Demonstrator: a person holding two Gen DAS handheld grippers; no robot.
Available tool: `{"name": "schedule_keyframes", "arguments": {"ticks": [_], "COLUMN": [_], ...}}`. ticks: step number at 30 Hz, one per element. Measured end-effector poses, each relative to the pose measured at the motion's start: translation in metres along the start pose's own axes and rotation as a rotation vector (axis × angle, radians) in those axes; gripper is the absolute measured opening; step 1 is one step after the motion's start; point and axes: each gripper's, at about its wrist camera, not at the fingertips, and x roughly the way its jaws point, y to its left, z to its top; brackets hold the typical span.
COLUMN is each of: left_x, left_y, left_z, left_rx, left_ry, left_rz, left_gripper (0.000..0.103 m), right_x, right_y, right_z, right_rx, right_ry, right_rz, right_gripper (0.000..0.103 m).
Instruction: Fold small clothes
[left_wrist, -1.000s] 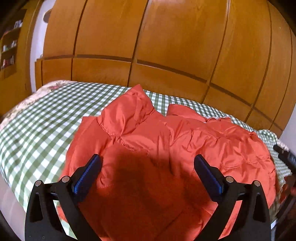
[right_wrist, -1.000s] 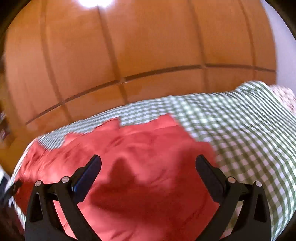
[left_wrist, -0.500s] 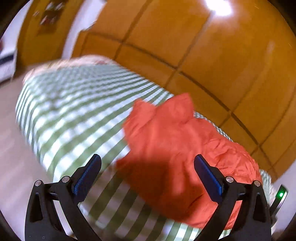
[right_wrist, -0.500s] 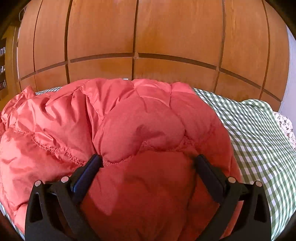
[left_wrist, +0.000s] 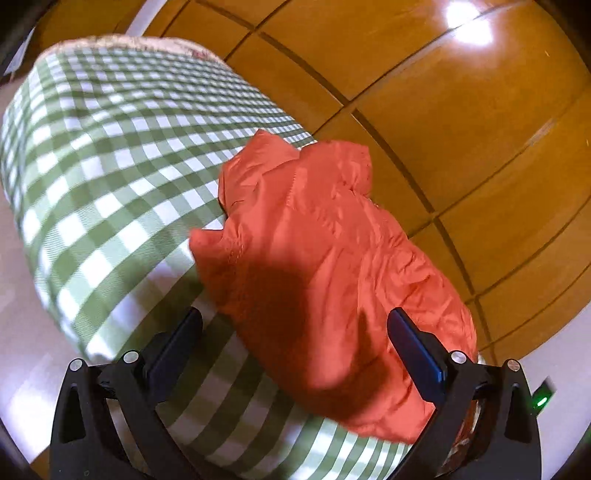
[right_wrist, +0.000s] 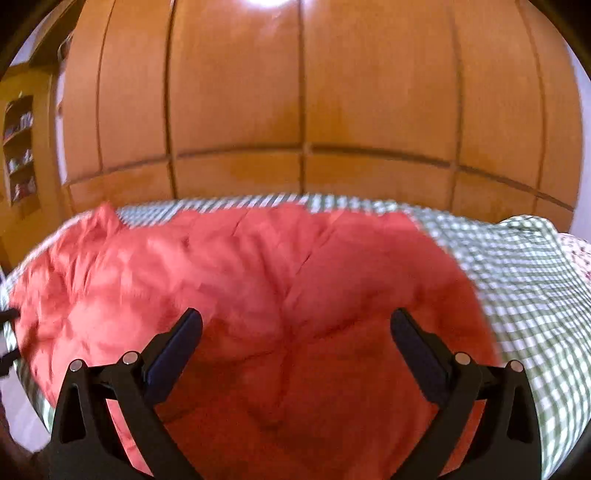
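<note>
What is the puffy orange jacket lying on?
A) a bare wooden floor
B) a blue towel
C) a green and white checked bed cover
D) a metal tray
C: in both wrist views the orange jacket lies spread on the green and white checked bed cover, with wooden panels behind the bed.

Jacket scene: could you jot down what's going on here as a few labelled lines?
garment: red puffy jacket, lying rumpled
surface: green checked bedspread
backdrop: wooden wardrobe
left gripper: open, holding nothing, over the jacket's near edge
right gripper: open, holding nothing, over the jacket
fold state: not neatly folded yet
</note>
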Motion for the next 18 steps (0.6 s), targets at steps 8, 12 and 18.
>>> {"name": "schedule_keyframes", "arguments": {"ticks": [8,12,18], "left_x": [0.021,0.03,0.033], "left_y": [-0.002,-0.007,-0.004], "left_z": [0.019,0.027,0.035], "left_rx": [-0.07,-0.085,-0.152], "left_ry": [-0.049,-0.031,0.003], "left_rz": [-0.072,-0.07,-0.105], "left_gripper": [0.099,0.088,0.037], "right_x": [0.012,0.008,0.004], "right_y": [0.014,0.014,0.014], "right_z": [-0.013,-0.018,-0.022], "right_rx": [-0.05,-0.048,-0.046], "right_ry": [-0.012,-0.022,-0.027], "right_rz": [-0.054,-0.058,-0.061], "right_gripper": [0.101,0.101,0.101]}}
